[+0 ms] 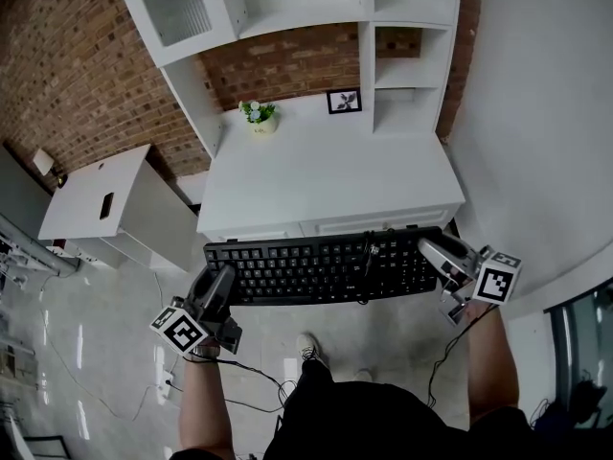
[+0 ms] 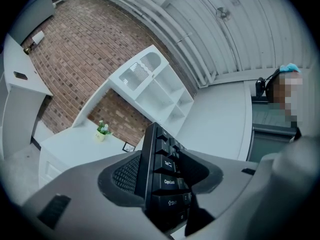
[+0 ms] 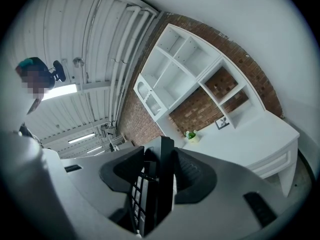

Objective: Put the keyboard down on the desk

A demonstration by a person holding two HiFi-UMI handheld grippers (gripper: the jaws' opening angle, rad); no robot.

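Note:
A black keyboard [image 1: 321, 266] hangs level in the air just in front of the white desk [image 1: 326, 171], off its front edge. My left gripper [image 1: 218, 281] is shut on the keyboard's left end, and my right gripper [image 1: 436, 254] is shut on its right end. In the left gripper view the keyboard [image 2: 162, 179] stands on edge between the jaws of the left gripper [image 2: 159, 184], Tab and Caps Lock keys showing. The right gripper view shows the keyboard [image 3: 155, 184] clamped the same way in the right gripper [image 3: 159, 181].
A small potted plant [image 1: 259, 115] and a framed picture [image 1: 344, 101] stand at the back of the desk under a white shelf unit [image 1: 402, 36]. A low white cabinet [image 1: 105, 204] is to the left. Cables [image 1: 239, 372] lie on the tiled floor.

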